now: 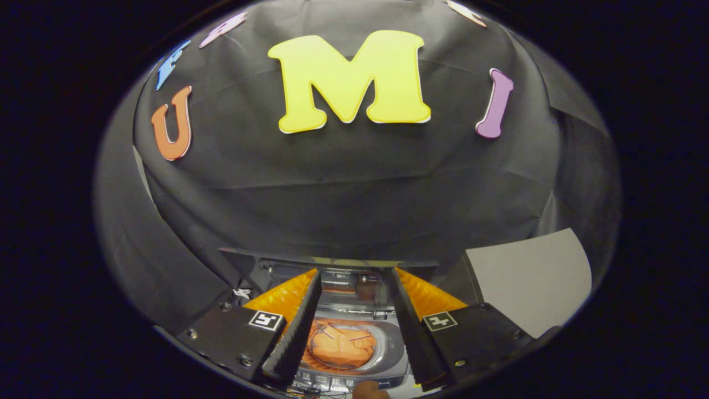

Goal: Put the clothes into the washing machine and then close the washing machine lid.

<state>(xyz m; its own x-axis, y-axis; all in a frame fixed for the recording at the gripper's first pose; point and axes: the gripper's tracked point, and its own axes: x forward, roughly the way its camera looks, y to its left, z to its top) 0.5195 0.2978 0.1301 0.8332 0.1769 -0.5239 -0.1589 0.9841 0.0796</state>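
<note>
Your gripper, lower centre of frame, has its fingers spread apart, holding nothing. Between them below: the washing machine, lid raised, orange clothes inside its drum.

orange clothes, grey washing machine, black cloth

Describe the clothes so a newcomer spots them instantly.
Find the small washing machine at the foot of the black cloth wall, lid raised. Look into its round tub, seen between the open hand-held gripper fingers: the clothes are the crumpled orange bundle, the one bright thing inside.
</note>
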